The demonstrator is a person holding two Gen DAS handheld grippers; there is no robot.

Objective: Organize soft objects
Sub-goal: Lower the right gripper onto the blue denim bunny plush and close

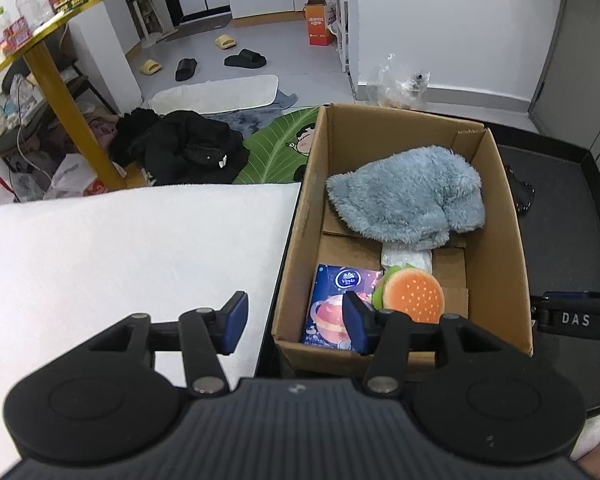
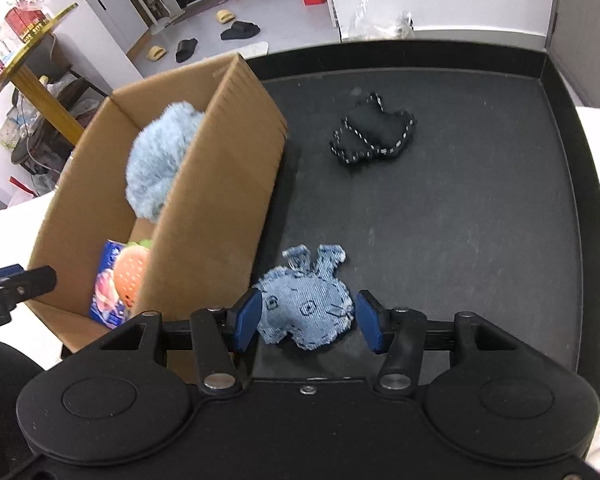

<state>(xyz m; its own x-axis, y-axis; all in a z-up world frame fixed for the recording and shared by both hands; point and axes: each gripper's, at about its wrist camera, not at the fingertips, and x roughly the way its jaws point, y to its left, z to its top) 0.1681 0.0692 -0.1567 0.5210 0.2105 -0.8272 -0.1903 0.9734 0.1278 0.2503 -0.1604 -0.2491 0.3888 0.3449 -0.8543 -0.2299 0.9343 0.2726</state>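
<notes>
black tray (image 2: 480, 208) fills right of frame | cardboard box (image 2: 220, 184) left, holds fluffy blue plush (image 2: 156, 164) | denim toy (image 2: 306, 312) lower centre, between spread right gripper (image 2: 306, 322) pads: pick-up step, next close, lift into box | left gripper (image 1: 296, 322) open, empty

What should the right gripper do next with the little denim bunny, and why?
Probably close on the denim bunny toy. The right gripper is open with the toy between its blue pads, still on the black tray, outside the cardboard box.
</notes>
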